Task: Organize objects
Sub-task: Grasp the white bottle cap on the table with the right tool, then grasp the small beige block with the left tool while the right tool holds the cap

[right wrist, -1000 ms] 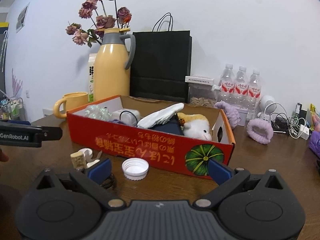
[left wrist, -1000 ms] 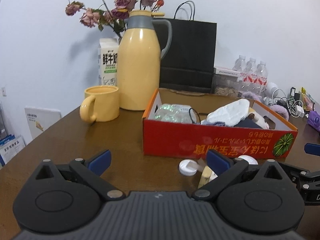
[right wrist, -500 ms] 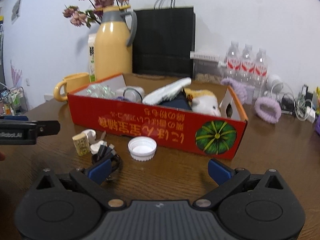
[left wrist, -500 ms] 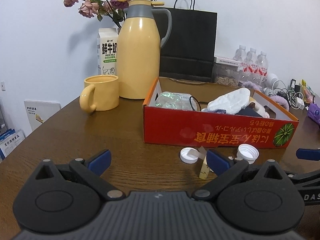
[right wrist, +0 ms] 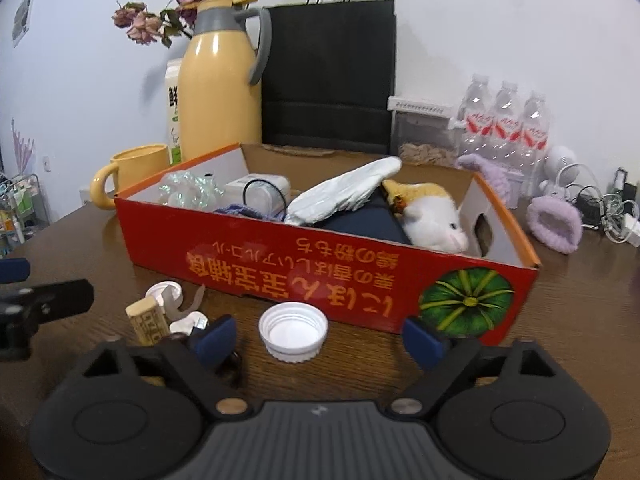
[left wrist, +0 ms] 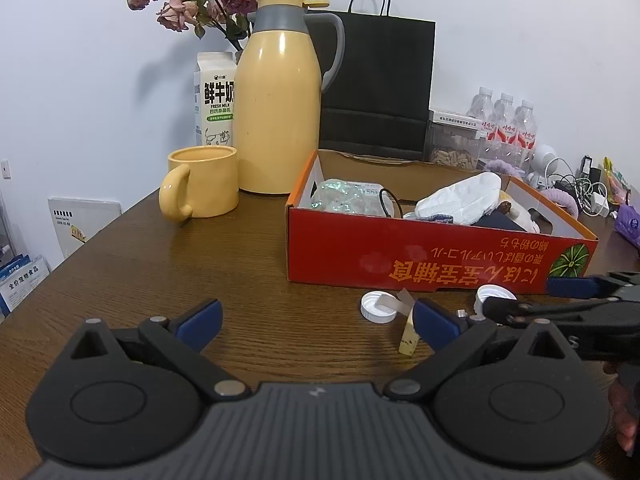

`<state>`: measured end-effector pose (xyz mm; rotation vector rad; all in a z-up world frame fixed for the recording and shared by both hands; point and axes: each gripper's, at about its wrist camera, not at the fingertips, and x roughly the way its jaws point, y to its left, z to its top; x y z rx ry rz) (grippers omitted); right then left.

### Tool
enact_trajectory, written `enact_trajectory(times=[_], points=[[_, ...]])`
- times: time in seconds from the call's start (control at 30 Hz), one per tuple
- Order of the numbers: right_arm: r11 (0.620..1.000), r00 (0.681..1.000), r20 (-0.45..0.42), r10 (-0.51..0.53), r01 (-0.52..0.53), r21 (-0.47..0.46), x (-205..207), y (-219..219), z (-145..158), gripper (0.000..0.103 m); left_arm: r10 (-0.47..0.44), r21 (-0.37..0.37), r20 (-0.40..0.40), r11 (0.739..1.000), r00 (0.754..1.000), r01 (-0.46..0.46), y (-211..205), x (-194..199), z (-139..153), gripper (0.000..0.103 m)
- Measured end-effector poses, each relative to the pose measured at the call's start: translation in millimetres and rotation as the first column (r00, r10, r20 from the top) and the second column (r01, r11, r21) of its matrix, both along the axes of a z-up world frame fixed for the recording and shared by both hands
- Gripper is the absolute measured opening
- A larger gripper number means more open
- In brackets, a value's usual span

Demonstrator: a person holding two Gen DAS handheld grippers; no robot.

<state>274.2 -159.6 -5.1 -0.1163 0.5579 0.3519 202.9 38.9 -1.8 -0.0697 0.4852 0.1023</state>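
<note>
We've slid our right hand-held gripper (right wrist: 316,336) in toward the red cardboard box (right wrist: 320,268), and its jaws, fully spread a second ago, are closing now with the white plastic bottle cap (right wrist: 293,332) between them, not yet pinched. The cap lies on the brown wooden table (right wrist: 580,300) just in front of the box. Our left hand-held gripper (left wrist: 316,318) hasn't budged, wide open, empty. A grab looks imminent.

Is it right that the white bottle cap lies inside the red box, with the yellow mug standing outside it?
Not quite. The white bottle cap lies on the table in front of the red box, not inside it, as the right wrist view shows. The yellow mug does stand outside.
</note>
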Motion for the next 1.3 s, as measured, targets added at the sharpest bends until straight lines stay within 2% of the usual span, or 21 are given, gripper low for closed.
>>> enact_trajectory(times=[0.07, 0.13, 0.17, 0.3, 0.7, 0.8, 0.93, 1.3], points=[[1.0, 0.999, -0.029, 0.015, -0.015, 0.007, 7, 4, -2, 0.07, 0.001, 0.0, -0.003, 1.0, 1.0, -0.001, 0, 1, 0, 0.103], [1.0, 0.998, -0.06, 0.022, -0.021, 0.014, 13, 6, -4, 0.042, 0.002, -0.001, -0.007, 1.0, 1.0, -0.002, 0, 1, -1, 0.103], [0.999, 0.997, -0.078, 0.029, -0.028, 0.02, 15, 7, -6, 0.04, 0.002, -0.002, -0.008, 1.0, 1.0, -0.002, 0, 1, -1, 0.103], [0.998, 0.997, -0.063, 0.041, -0.037, 0.052, 10, 4, -5, 0.039, 0.003, -0.004, -0.013, 1.0, 1.0, -0.003, 0, 1, -2, 0.103], [0.997, 0.992, 0.128, 0.02, -0.03, 0.077, -30, -16, 16, 0.039, -0.006, -0.022, -0.018, 1.0, 1.0, 0.005, 2, 4, -3, 0.103], [0.996, 0.99, 0.138, 0.011, -0.023, 0.089, -38, -25, 18, 0.039, -0.037, -0.032, -0.008, 0.999, 0.999, 0.036, 1, 2, -2, 0.103], [0.995, 0.988, 0.151, 0.003, -0.018, 0.095, -49, -36, 19, 0.039, -0.066, -0.01, -0.002, 0.998, 0.998, 0.066, -7, 2, -4, 0.103], [0.996, 0.986, 0.166, 0.005, -0.021, 0.09, -57, -38, 20, 0.039, -0.109, 0.005, -0.047, 0.994, 0.993, 0.109, -25, 21, -10, 0.102]])
